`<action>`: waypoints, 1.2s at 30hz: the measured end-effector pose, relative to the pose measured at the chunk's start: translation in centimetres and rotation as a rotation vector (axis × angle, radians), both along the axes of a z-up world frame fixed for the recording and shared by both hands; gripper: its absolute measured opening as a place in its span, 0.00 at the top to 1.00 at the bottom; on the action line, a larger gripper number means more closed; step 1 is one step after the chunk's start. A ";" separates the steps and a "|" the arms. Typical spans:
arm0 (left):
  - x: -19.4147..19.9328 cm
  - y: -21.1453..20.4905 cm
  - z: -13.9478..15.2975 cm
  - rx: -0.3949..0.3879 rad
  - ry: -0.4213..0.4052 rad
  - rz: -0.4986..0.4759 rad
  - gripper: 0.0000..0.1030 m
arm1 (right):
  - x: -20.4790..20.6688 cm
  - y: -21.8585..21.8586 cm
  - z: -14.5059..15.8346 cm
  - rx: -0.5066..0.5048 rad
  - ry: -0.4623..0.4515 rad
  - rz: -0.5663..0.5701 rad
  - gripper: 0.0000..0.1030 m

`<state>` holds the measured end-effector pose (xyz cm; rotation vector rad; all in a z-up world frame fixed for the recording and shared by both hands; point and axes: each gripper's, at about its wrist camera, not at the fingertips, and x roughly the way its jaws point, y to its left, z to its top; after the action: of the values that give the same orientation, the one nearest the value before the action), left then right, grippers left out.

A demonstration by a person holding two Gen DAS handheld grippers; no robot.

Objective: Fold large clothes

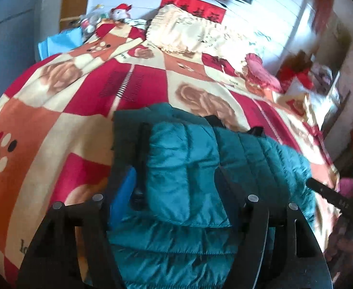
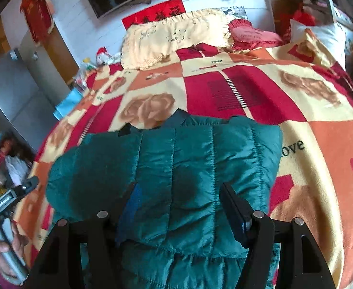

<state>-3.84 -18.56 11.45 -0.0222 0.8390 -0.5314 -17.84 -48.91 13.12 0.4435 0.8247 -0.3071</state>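
**Teal quilted jacket, part-folded, between 2 open grippers**

Item: 1 teal padded jacket (image 2: 176, 168), lying on the near half of the patterned bedspread (image 2: 260, 91), well short of the cream pillow (image 2: 174, 36) at the headboard end. A panel or sleeve is already turned over onto the body, showing as a raised flap in the left wrist view. The dark collar edge points toward the pillow; the hem runs back toward the person, so the long axis runs from foot to head of the bed.

Left gripper (image 1: 180, 175): jaws wide, nothing clamped; the folded flap sits between and under the fingers, not pinched as far as the blur allows.

Right gripper (image 2: 176, 190): jaws wide, empty, hovering over the middle of the jacket's back, fabric directly below and ahead of it.

Relation: both tools stand at the hem end, looking along the long axis toward the collar. The right gripper appears from the left view at the jacket's right edge (image 1: 330, 192), so each hand covers its own side, neither plainly nearer.

Judged next move: take the near hem at both sides and carry it toward the collar
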 end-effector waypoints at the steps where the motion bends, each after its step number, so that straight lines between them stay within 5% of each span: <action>1: 0.0 -0.9 -0.7 0.040 0.001 -0.010 0.34 | 0.6 0.3 -0.4 -0.014 0.011 0.003 0.36; 5: 1.2 -2.9 -4.2 0.180 0.012 0.011 0.34 | 2.9 1.4 -3.0 -0.038 0.057 0.001 0.36; 8: 2.6 -2.3 -6.0 0.150 0.050 0.028 0.21 | 4.4 1.6 -4.7 -0.092 0.107 -0.019 0.36; 11: 3.5 -1.5 -6.6 0.098 0.096 0.046 0.20 | 5.8 1.2 -5.9 -0.103 0.157 -0.021 0.35; 20: 2.9 -1.7 -6.7 0.122 0.061 0.036 0.20 | 1.4 2.0 -1.6 -0.120 0.078 -0.036 0.35; 26: 2.6 -2.0 -6.5 0.148 0.062 0.024 0.18 | 1.5 0.0 -5.8 -0.092 0.189 -0.078 0.35; 36: -1.0 7.4 -2.2 0.036 0.092 0.070 0.18 | -4.7 1.2 -1.3 -0.058 0.112 -0.038 0.34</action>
<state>-4.81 -11.20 9.22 -0.0429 0.9347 -0.4520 -22.51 -47.75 11.86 0.3902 0.9156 -0.3927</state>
